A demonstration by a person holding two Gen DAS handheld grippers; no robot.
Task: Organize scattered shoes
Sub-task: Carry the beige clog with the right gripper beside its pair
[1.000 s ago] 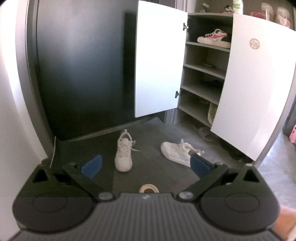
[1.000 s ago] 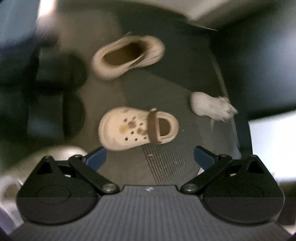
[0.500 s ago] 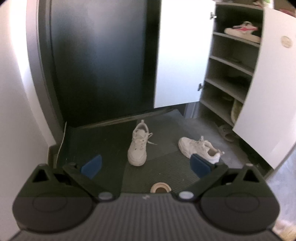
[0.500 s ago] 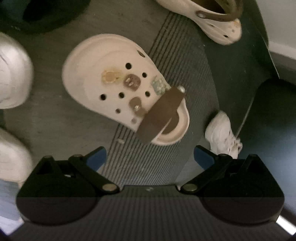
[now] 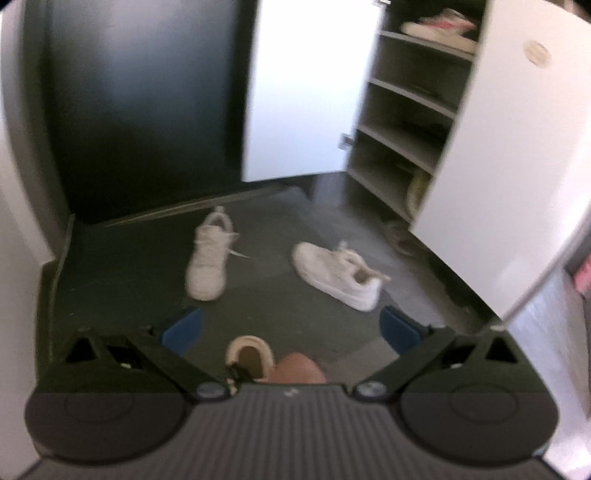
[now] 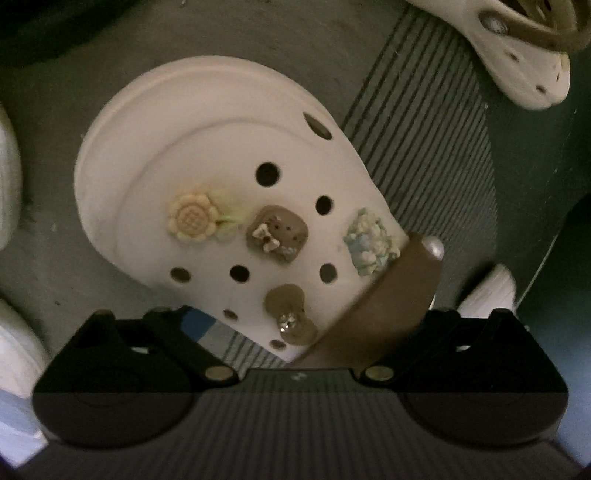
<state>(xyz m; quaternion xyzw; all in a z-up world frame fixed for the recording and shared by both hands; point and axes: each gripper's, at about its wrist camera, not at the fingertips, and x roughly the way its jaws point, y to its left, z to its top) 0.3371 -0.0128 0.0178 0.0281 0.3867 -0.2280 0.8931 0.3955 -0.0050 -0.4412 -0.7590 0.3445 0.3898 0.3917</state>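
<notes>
A cream clog (image 6: 207, 158) with charms and a brown strap (image 6: 388, 306) fills the right wrist view on the floor. My right gripper (image 6: 310, 325) is low over its strap end, and its jaws are closing with the clog between them. Its left pad (image 6: 195, 325) stands just off the clog's edge; the right pad is hidden behind the strap. A second clog (image 6: 517, 55) lies at the top right. In the left wrist view, two white sneakers (image 5: 208, 258) (image 5: 336, 275) lie on the dark mat ahead of my open, empty left gripper (image 5: 290, 328).
A shoe cabinet (image 5: 402, 122) stands at the right, both white doors (image 5: 303, 88) open, with a pink-and-white sneaker (image 5: 439, 27) on a high shelf. A clog (image 5: 249, 354) and part of a hand (image 5: 299, 369) show near the left gripper's body. Pale rounded shapes (image 6: 14, 350) sit at the left.
The right gripper has sunk and rolled toward the clog, which now looks much larger, and its fingers have drawn inward. The left gripper has moved closer to the sneakers; a hand has appeared.
</notes>
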